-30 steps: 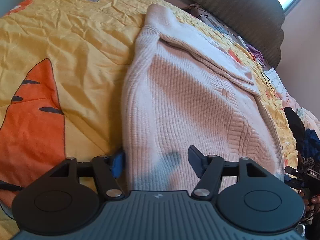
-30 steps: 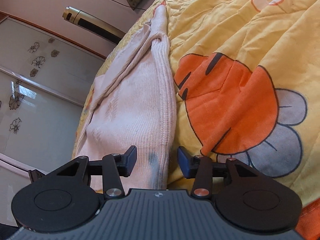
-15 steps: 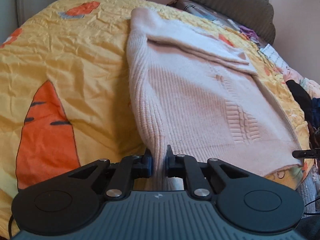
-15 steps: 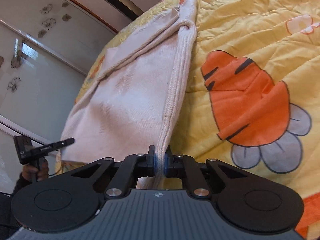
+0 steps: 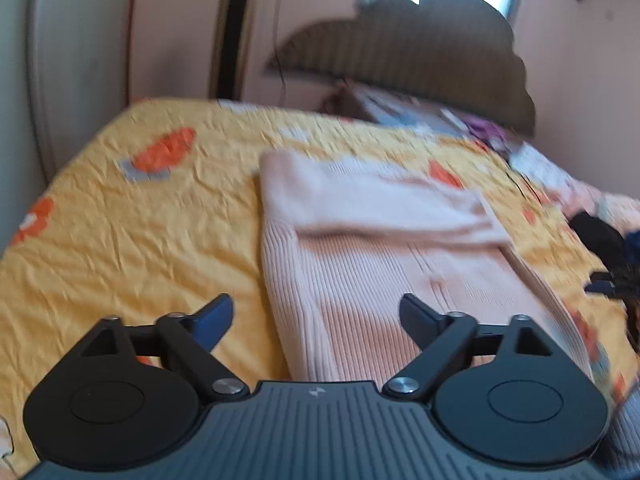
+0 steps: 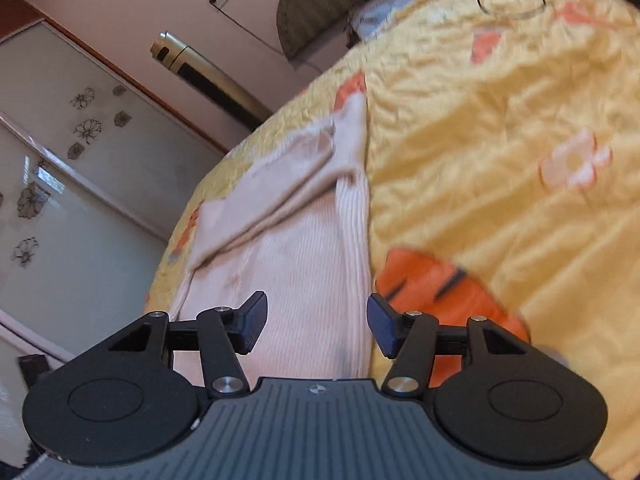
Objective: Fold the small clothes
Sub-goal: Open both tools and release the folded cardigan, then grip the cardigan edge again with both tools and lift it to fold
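A pale pink ribbed sweater (image 5: 380,248) lies flat on the yellow bedspread (image 5: 140,240), its top part folded across. My left gripper (image 5: 314,304) hovers above the sweater's near left edge with its jaws opening wide. The knit shows through the gap below, but neither pad touches it. In the right wrist view the same sweater (image 6: 304,256) runs away from me beside an orange print on the bedspread (image 6: 500,160). My right gripper (image 6: 316,300) hangs over the sweater's near right edge, its jaws opening, nothing pressed between the pads. Both views are blurred.
A dark padded headboard (image 5: 400,52) stands at the far end of the bed. Dark clothes (image 5: 600,236) are heaped at the bed's right side. A tall gold air conditioner (image 6: 208,76) and glass wardrobe doors (image 6: 80,200) stand beyond the bed's left edge.
Half a second ago both grippers were shut on the sweater's near hem. Now both have let go and stand open, lifted higher above the bed, and the sweater lies flat.
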A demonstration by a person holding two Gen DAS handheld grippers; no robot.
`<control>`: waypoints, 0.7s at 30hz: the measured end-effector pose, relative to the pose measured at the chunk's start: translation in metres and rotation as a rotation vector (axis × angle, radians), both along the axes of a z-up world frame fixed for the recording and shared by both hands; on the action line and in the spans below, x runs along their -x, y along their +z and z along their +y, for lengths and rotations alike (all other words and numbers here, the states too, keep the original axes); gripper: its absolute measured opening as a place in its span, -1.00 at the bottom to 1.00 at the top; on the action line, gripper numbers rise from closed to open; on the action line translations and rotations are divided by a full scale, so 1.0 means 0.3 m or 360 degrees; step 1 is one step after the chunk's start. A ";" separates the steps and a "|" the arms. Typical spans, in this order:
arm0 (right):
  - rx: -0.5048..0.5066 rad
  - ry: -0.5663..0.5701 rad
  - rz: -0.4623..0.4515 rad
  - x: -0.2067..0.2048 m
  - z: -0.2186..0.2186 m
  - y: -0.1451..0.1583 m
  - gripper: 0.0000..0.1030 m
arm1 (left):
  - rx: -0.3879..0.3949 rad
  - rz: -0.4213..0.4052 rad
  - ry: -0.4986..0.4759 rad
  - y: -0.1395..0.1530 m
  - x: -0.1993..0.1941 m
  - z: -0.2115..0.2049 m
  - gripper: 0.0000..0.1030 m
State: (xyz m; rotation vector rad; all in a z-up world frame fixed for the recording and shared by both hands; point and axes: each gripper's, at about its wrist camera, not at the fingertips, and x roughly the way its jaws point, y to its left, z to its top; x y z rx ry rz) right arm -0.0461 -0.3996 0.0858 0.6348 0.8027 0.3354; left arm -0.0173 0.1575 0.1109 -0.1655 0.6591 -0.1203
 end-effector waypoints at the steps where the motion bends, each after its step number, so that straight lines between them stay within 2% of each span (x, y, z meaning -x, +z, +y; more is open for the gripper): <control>1: 0.0070 0.0010 -0.0027 -0.052 0.022 0.008 0.10 | -0.0021 -0.0039 0.0049 -0.017 -0.063 -0.028 0.87; 3: 0.0148 0.0064 -0.0064 -0.177 0.077 -0.010 0.17 | -0.0104 -0.0004 0.0110 -0.082 -0.202 -0.090 0.86; 4: 0.0175 0.0079 -0.0054 -0.258 0.111 -0.038 0.24 | -0.0200 0.0047 0.0153 -0.119 -0.270 -0.130 0.85; 6: 0.0268 0.0043 0.0007 -0.391 0.157 -0.093 0.22 | -0.0374 0.0107 0.0120 -0.188 -0.370 -0.203 0.85; 8: 0.0387 0.0001 0.0005 -0.489 0.196 -0.126 0.19 | -0.0524 0.0132 0.0088 -0.236 -0.422 -0.258 0.85; 9: 0.0407 -0.0026 -0.0004 -0.524 0.200 -0.136 0.19 | -0.0625 0.0123 0.0057 -0.265 -0.435 -0.285 0.85; 11: 0.0421 -0.0080 -0.0021 -0.572 0.220 -0.159 0.07 | -0.0775 0.0194 0.0062 -0.320 -0.472 -0.312 0.85; 12: 0.0412 -0.0055 -0.0015 -0.596 0.229 -0.172 0.05 | -0.0791 0.0226 0.0067 -0.341 -0.485 -0.310 0.82; 14: 0.0468 -0.0009 0.0072 -0.642 0.252 -0.210 -0.14 | -0.0711 0.0225 0.0073 -0.362 -0.480 -0.282 0.80; 15: 0.0491 0.0011 0.0086 -0.652 0.260 -0.223 -0.17 | -0.0637 0.0226 0.0080 -0.364 -0.478 -0.260 0.47; 16: 0.0489 0.0030 0.0065 -0.649 0.265 -0.228 -0.28 | -0.0554 0.0228 0.0078 -0.362 -0.478 -0.238 0.14; 17: 0.0484 0.0048 0.0062 -0.648 0.265 -0.230 -0.53 | -0.0524 0.0232 0.0135 -0.352 -0.476 -0.224 -0.43; 18: 0.0498 0.0053 0.0055 -0.641 0.262 -0.223 -0.64 | -0.0544 0.0236 0.0172 -0.345 -0.476 -0.214 -0.65; 21: 0.0683 0.0067 0.0007 -0.621 0.247 -0.189 -0.71 | -0.0494 0.0250 0.0147 -0.349 -0.463 -0.190 -0.66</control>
